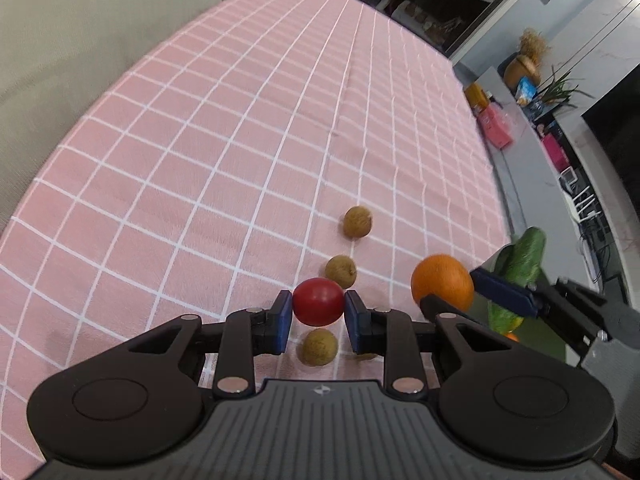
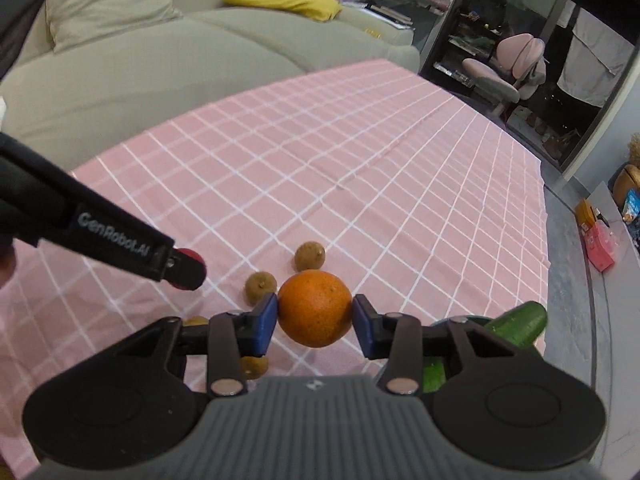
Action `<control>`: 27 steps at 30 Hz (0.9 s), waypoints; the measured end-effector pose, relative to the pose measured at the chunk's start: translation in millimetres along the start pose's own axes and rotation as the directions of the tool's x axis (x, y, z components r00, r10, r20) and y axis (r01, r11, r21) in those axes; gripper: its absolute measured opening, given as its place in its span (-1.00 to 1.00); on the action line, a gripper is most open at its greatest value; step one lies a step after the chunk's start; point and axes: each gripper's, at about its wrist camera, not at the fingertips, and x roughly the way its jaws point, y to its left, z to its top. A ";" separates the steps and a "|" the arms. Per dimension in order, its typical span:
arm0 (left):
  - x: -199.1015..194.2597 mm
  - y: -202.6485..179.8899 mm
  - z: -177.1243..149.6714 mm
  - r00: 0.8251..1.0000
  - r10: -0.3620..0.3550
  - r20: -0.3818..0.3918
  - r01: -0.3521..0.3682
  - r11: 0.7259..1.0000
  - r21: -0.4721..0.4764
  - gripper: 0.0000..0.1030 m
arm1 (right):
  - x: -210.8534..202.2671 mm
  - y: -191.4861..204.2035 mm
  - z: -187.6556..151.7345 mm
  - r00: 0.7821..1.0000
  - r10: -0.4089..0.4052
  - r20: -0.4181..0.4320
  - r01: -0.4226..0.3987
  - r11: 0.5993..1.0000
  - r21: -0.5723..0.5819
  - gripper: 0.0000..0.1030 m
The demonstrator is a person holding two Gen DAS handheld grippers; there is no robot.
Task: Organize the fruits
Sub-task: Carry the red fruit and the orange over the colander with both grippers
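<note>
The left tongs (image 1: pixel 318 314) pinch a red tomato (image 1: pixel 318 301) between their blue pads, held just above the pink checked surface (image 1: pixel 224 152). The right tongs (image 2: pixel 315 320) pinch an orange (image 2: pixel 315 309) in the same way, close beside the left pair. Three small brown longans lie on the cloth near the surface's near right corner: one (image 1: pixel 319 347) below the tomato, one (image 1: pixel 341 271) just beyond it, and one (image 1: pixel 357 221) farther out. A green cucumber (image 2: pixel 520 322) sticks up at the right edge, beside the right tongs.
</note>
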 end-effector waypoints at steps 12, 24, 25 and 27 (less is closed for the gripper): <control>-52.8 -38.7 -5.2 0.988 -0.125 0.087 0.119 0.990 0.071 -0.40 | -71.7 -2.8 -10.8 0.995 0.000 0.099 -0.006 0.998 0.062 -0.27; -50.7 -110.2 -27.2 0.973 -0.228 0.032 0.217 0.954 0.209 -0.40 | -130.6 -38.4 -51.9 0.989 -0.095 0.115 0.076 0.984 0.159 -0.27; -49.3 -117.7 -29.3 0.972 -0.234 0.023 0.223 0.949 0.222 -0.40 | -134.0 -42.9 -56.7 0.988 -0.107 0.112 0.088 0.982 0.169 -0.27; -44.7 -132.7 -33.0 0.970 -0.244 0.004 0.235 0.939 0.252 -0.40 | -138.4 -53.0 -65.4 0.987 -0.126 0.104 0.105 0.977 0.184 -0.27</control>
